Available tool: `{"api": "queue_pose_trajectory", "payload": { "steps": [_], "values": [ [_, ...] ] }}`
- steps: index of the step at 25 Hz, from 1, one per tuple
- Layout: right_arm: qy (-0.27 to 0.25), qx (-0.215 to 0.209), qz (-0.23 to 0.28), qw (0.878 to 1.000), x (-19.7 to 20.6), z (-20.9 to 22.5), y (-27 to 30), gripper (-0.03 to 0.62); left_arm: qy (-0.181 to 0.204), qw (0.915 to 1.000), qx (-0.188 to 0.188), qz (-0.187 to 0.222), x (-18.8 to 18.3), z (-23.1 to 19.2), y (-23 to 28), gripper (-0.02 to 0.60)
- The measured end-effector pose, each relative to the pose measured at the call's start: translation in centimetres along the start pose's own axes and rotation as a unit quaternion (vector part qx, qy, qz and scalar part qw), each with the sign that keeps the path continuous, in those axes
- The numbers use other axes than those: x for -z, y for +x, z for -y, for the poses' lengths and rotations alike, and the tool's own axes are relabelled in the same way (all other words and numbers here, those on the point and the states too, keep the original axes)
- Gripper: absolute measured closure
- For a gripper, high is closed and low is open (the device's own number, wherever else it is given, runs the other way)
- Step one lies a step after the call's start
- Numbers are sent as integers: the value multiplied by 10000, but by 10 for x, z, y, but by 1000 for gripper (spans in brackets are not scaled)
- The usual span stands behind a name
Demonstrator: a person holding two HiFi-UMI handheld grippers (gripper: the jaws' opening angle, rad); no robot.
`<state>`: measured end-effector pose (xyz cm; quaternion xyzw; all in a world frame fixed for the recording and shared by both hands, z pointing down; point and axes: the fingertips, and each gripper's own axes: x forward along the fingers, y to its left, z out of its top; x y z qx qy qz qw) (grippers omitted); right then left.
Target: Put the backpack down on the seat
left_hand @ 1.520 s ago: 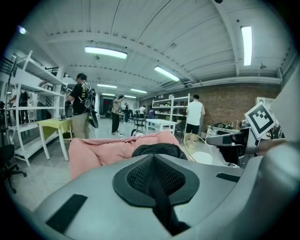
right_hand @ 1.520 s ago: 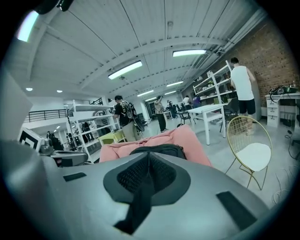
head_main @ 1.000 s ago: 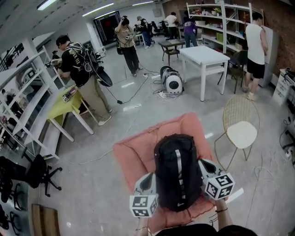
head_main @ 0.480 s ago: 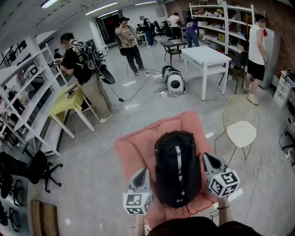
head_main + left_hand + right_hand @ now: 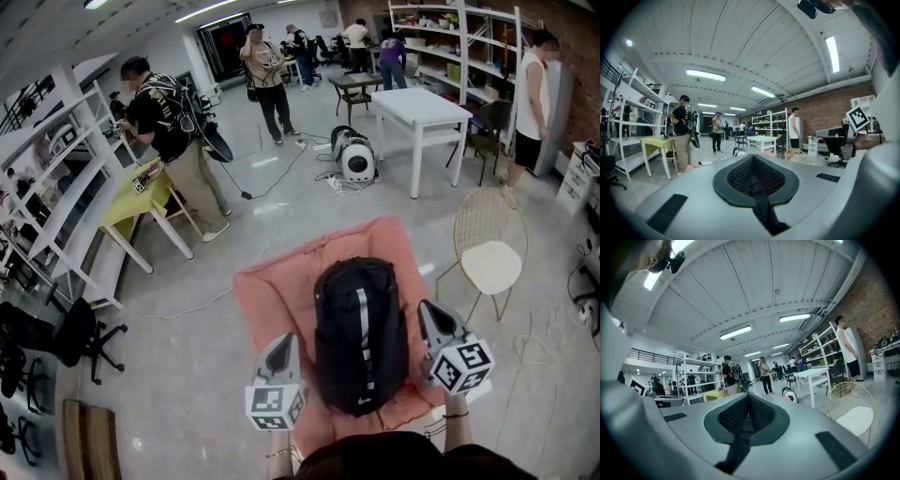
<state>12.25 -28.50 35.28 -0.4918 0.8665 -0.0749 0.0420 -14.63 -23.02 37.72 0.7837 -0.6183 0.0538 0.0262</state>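
Note:
A black backpack (image 5: 361,337) with a grey stripe rests on the pink cushioned seat (image 5: 277,300), straight below me in the head view. My left gripper (image 5: 284,339) stands just off its left side and my right gripper (image 5: 424,306) just off its right side, both pointing away from me. Both are shut. In the left gripper view the left gripper (image 5: 752,158) shows closed pads with nothing between them, aimed across the room. The right gripper (image 5: 749,395) looks the same in the right gripper view. Neither gripper view shows the backpack.
A gold wire chair (image 5: 489,267) with a white seat stands at the right. Beyond are a white table (image 5: 422,108), a white pet carrier (image 5: 355,164) with cables on the floor, and several people. A yellow-green table (image 5: 131,211) and white shelves (image 5: 56,187) line the left.
Both grippers have drifted a little outward from the backpack's sides. The backpack stays on the pink seat. The head view has shifted slightly.

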Motion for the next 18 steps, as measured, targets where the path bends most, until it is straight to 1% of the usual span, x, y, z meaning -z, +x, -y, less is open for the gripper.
{"api": "queue_pose_trajectory", "payload": {
  "steps": [4, 11, 18],
  "values": [
    [-46, 48, 24, 10000, 0, 3, 0, 582, 41, 10000, -7, -6, 1, -5, 0, 566],
    [-176, 86, -91, 9998, 8, 6, 1, 582, 24, 10000, 11, -67, 5, -6, 1, 566],
    [-216, 57, -72, 9997, 4, 10, -2, 582, 37, 10000, -1, -51, 1, -1, 1, 566]
  ]
}}
